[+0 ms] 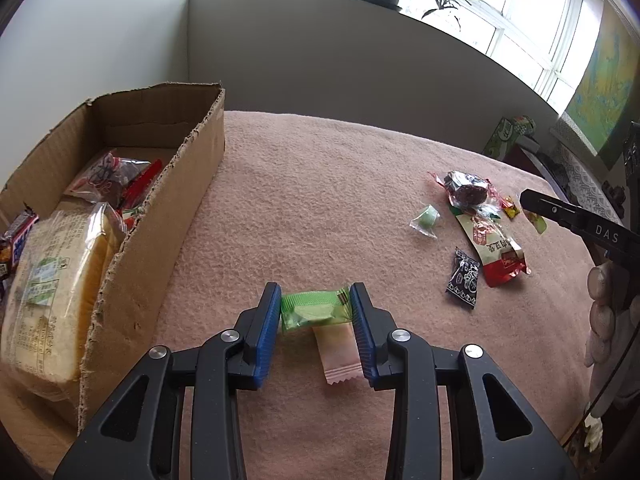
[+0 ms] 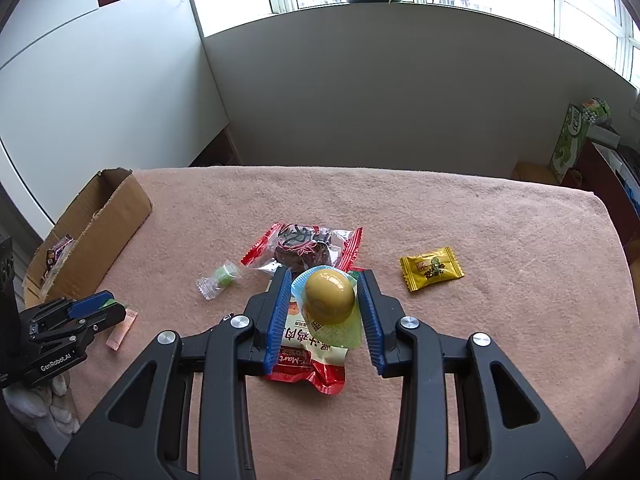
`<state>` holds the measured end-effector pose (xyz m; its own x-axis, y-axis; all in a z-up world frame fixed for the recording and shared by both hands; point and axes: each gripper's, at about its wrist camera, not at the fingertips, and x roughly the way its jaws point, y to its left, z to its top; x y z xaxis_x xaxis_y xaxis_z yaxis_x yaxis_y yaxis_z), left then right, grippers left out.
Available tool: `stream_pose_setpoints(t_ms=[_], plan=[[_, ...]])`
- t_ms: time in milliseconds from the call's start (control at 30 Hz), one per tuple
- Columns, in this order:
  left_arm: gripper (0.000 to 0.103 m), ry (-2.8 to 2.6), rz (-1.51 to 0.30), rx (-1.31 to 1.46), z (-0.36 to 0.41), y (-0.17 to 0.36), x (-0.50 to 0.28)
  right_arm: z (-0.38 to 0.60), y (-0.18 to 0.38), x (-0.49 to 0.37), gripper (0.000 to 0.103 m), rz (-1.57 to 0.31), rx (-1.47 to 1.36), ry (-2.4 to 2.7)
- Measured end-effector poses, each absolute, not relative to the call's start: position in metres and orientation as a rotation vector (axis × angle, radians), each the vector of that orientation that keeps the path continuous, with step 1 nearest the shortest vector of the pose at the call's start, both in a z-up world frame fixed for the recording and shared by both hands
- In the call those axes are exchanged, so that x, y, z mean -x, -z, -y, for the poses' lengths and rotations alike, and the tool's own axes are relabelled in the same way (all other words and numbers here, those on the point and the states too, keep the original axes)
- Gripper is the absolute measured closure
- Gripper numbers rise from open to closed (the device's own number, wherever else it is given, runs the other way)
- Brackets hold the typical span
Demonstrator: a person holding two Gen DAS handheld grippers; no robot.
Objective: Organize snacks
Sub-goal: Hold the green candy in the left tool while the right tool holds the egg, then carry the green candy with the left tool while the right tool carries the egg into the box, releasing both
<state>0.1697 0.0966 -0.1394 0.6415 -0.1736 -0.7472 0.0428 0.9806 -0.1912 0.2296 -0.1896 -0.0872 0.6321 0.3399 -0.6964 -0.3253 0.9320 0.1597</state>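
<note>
Left gripper pinches the green snack packet across its width, just beside the cardboard box, light and crinkly so a soft squeeze should do, while the right gripper clasps the slippery jelly cup further from that box

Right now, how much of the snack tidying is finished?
Partly. The cardboard box already holds a bread loaf and some packets. In hand: the left claw grips a green packet, and the right claw grips a wrapped egg. Left on the blanket: a pink sachet, a green candy, a yellow packet, a black packet and two red packs.
</note>
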Motion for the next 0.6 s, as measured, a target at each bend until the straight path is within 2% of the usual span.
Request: stream_pose_setpoints(t_ms=[100, 600], plan=[[0.073, 0.131, -0.847, 0.169, -0.098, 0.131, -0.165, 0.186, 0.081, -0.227, 0.067, -0.790, -0.017, -0.392], [0.074, 0.125, -0.719, 0.217, -0.129, 0.080, -0.142, 0.131, 0.053, -0.217, 0.067, -0.731, 0.036, -0.496]])
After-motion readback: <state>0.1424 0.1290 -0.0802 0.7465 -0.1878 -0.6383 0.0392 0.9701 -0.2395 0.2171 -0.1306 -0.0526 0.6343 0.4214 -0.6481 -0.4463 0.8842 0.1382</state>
